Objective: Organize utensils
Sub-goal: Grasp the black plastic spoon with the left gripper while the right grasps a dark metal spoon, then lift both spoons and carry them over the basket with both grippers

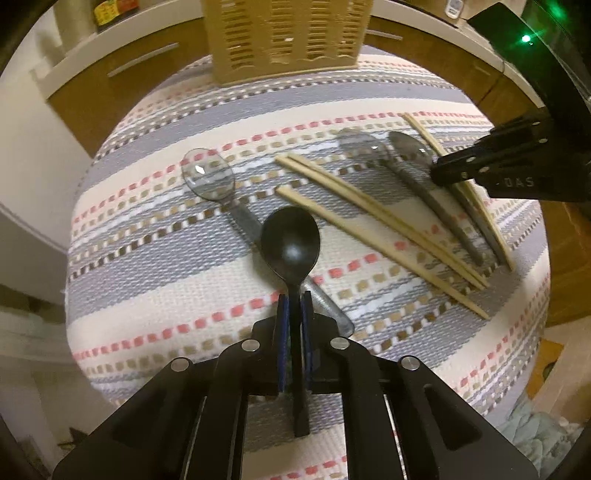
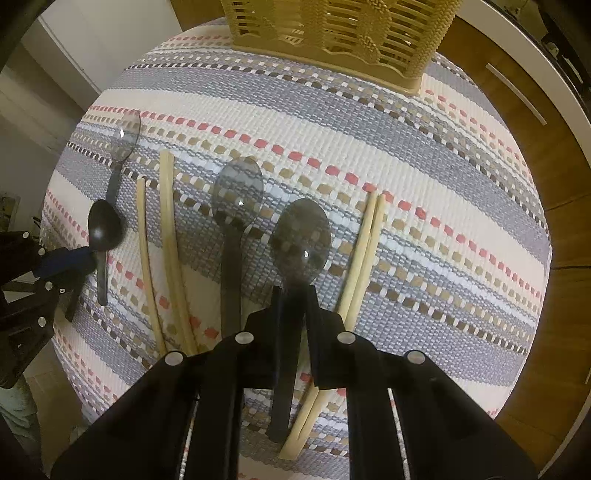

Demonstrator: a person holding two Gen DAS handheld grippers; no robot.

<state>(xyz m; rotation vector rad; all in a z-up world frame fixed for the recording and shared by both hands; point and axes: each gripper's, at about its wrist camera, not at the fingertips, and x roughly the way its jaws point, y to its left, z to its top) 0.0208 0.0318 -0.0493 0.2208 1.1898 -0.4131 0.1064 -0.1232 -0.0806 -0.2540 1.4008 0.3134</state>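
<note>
My left gripper (image 1: 294, 300) is shut on the handle of a black spoon (image 1: 290, 245), bowl pointing away from me over the striped cloth (image 1: 177, 266). Under it lies a clear spoon (image 1: 208, 173). My right gripper (image 2: 293, 295) points down at the cloth and is shut on the handle of a smoky grey spoon (image 2: 300, 240). A second grey spoon (image 2: 239, 192) lies just left of it. Chopsticks (image 2: 364, 251) lie to its right, more chopsticks (image 2: 168, 221) to its left. The left gripper (image 2: 70, 258) with the black spoon (image 2: 104, 225) shows at the left edge.
A tan slotted utensil basket (image 1: 284, 37) stands at the far edge of the cloth, also in the right wrist view as the basket (image 2: 340, 33). Wooden cabinet fronts (image 1: 122, 85) lie beyond the cloth. The right gripper (image 1: 439, 173) reaches in from the right.
</note>
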